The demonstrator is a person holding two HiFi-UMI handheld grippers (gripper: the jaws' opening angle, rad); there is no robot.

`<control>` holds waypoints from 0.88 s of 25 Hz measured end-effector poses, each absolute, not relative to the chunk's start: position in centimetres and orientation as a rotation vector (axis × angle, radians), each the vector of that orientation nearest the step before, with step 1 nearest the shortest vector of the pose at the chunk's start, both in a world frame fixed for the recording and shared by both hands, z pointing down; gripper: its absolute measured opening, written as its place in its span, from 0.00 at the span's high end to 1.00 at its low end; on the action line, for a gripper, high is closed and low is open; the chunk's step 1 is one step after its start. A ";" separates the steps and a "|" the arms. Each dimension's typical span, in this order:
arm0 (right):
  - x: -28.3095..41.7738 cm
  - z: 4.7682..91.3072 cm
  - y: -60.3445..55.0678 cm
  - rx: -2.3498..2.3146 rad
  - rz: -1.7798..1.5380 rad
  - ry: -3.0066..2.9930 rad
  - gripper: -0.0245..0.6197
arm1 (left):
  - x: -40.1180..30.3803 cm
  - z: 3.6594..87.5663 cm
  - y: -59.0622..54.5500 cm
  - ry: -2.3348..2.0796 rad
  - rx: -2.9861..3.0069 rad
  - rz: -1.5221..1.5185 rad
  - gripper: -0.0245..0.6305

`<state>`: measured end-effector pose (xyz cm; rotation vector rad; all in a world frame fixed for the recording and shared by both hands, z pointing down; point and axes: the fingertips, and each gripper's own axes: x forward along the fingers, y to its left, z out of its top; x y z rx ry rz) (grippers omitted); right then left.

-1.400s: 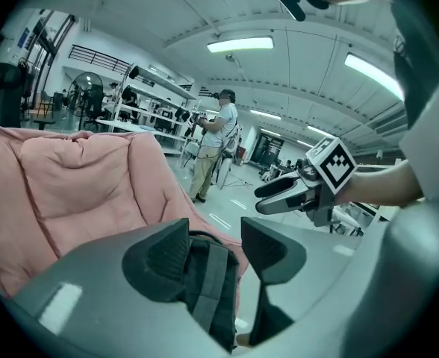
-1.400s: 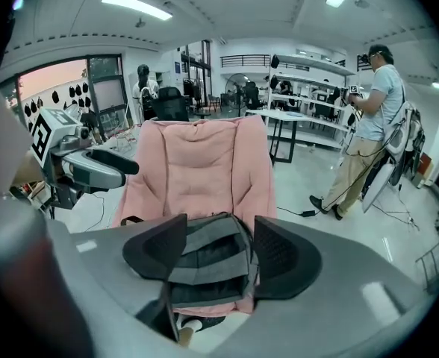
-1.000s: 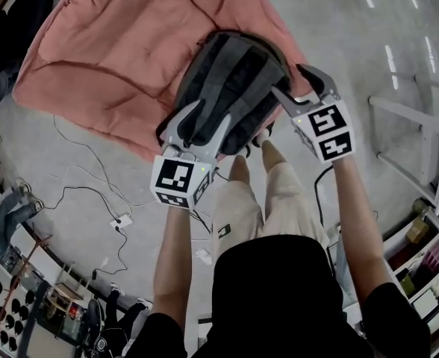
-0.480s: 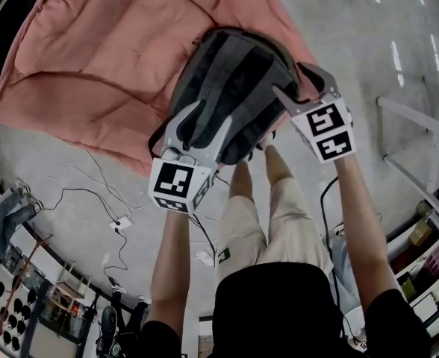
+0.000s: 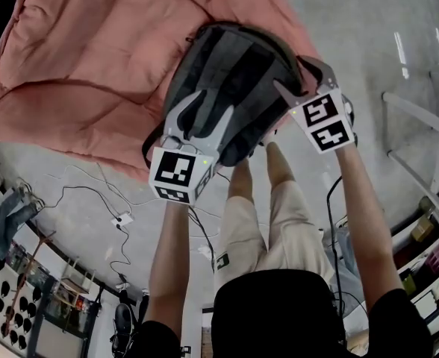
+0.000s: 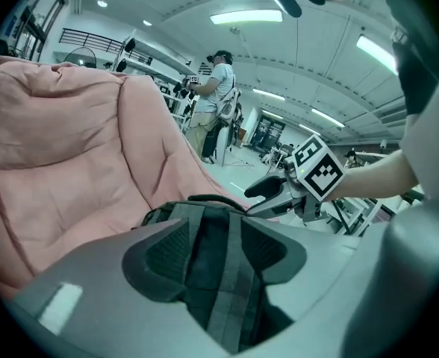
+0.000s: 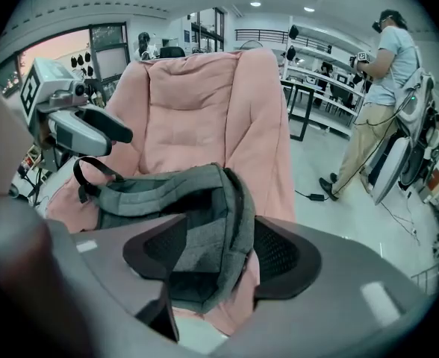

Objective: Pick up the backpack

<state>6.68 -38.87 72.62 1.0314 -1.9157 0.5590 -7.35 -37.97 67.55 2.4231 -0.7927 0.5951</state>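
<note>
Pink cushion: a large pink quilted fabric cushion [image 5: 85,58] is seen spread on the grey floor, under the backpack and reaching out to its left.

Left gripper: the left gripper [image 5: 210,104] is held over the backpack's near left part. Its jaws are spread apart, and the dark straps are framed between the pads but not pressed.

Backpack: the grey fabric backpack with dark padded straps [image 5: 231,66] is found lying strap side up on the cushion's right part, directly ahead of the person's feet. Nothing is lifted yet.

Right gripper: the right gripper [image 5: 294,77] is placed at the backpack's near right edge. Its jaws are also parted, and the backpack's grey rim is seen in the gap, unclamped.

Change: over the last second both grippers have been lowered toward the backpack, which is now seen larger and closer. The jaw openings have been left as they were.

Meaning for the task: the approach is judged to be nearly finished. A strap or the rim must still be closed on before any lift can be made.

Risk: a soft strap may be missed or may slip if too little fabric is taken in.
</note>
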 end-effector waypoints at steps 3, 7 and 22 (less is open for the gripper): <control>6.8 73.8 -39.2 1.018 0.570 -1.922 0.55 | -6.8 68.7 -38.8 -0.787 2.420 0.616 0.63; 7.0 75.0 -39.6 1.006 0.600 -1.926 0.55 | -6.1 70.0 -40.0 -0.776 2.424 0.638 0.63; 7.6 77.3 -39.8 0.928 0.585 -1.913 0.55 | -3.8 76.0 -43.7 -0.786 2.408 0.793 0.59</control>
